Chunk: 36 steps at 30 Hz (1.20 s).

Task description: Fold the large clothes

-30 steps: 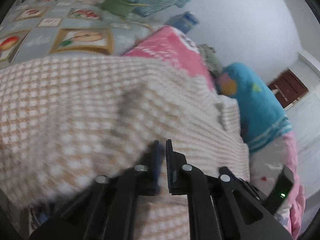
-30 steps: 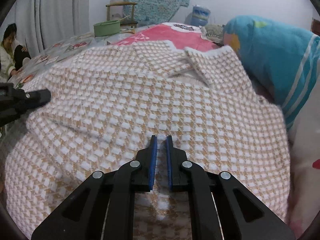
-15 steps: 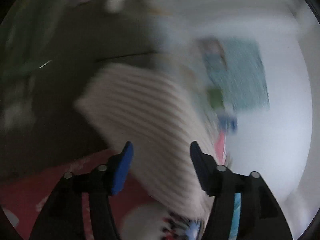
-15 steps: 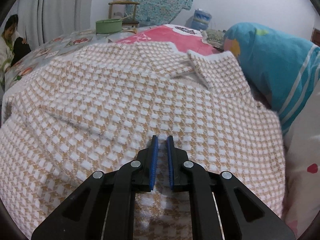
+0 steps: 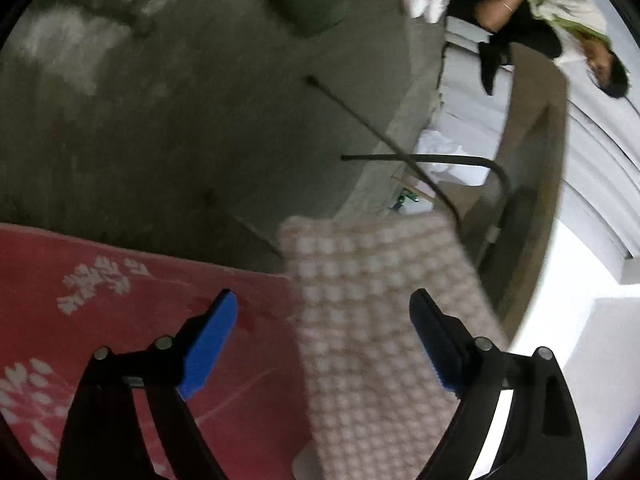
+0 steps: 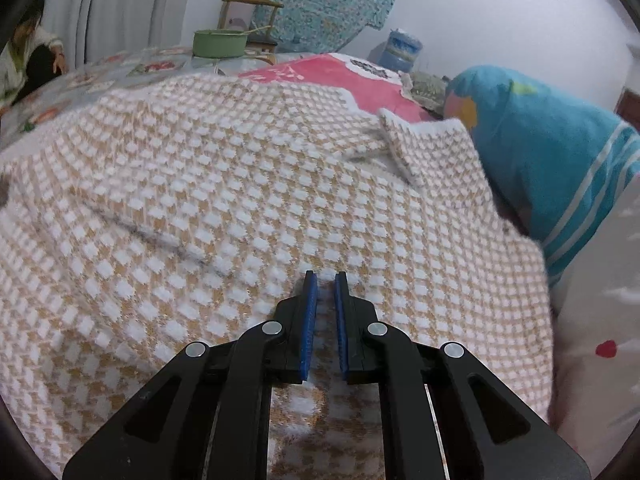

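Note:
A large tan-and-white checked garment [image 6: 248,200] lies spread over the bed in the right wrist view. My right gripper [image 6: 325,280] is shut on its near edge, with cloth between the blue pads. In the left wrist view my left gripper [image 5: 324,312] is wide open and points down over the bed's edge. A hanging part of the checked garment [image 5: 376,320], perhaps a sleeve, drops between its blue fingertips [image 5: 218,320] without being held.
A red floral blanket [image 5: 100,300] covers the bed's side, above a grey concrete floor [image 5: 160,100]. A blue cushion [image 6: 540,152] and a pink blanket [image 6: 332,76] lie past the garment. A green basin [image 6: 220,42] stands at the back. A seated person [image 5: 560,20] is nearby.
My left gripper has let go of the garment, opened wide and swung down over the bed's edge toward the hanging part. My right gripper has stayed shut on the cloth.

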### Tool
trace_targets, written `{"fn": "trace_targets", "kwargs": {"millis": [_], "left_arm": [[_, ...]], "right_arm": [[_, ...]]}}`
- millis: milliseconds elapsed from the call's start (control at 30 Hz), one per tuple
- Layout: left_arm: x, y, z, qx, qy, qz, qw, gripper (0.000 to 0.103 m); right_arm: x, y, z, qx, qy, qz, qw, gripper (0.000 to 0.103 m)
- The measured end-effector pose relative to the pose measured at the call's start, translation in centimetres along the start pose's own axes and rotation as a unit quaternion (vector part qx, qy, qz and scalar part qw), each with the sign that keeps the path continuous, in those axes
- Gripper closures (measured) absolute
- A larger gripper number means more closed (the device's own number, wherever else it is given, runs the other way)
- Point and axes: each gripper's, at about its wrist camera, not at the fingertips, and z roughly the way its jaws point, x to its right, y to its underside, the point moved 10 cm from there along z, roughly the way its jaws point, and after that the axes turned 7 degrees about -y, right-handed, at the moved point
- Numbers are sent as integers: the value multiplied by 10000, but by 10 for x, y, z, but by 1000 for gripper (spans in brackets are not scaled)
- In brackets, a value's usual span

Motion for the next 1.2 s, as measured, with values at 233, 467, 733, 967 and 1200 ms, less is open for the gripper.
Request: {"fn": "trace_targets", "kwargs": {"millis": [233,467,733,967,1200], "left_arm": [[-9,-8,27,-177,970,-737,9924,12],[9,-20,17,-90,1651,-736,9835,17],[19,-20,-16,410,1048,95,9936,91],[60,-18,-69,746,923,882,9890,92],[161,42,-119,912,664,2531,9608,94]], "right_arm": [[-4,0,1,-15,89,-143,9999,94],[-12,0,3,-47,419,-546,9976,94],[-14,0,3,-47,404,-528,9978,94],[-13,-1,3,-31,379,-501,9980,94],[-11,-1,3,-19,367,-479,9982,94]]}}
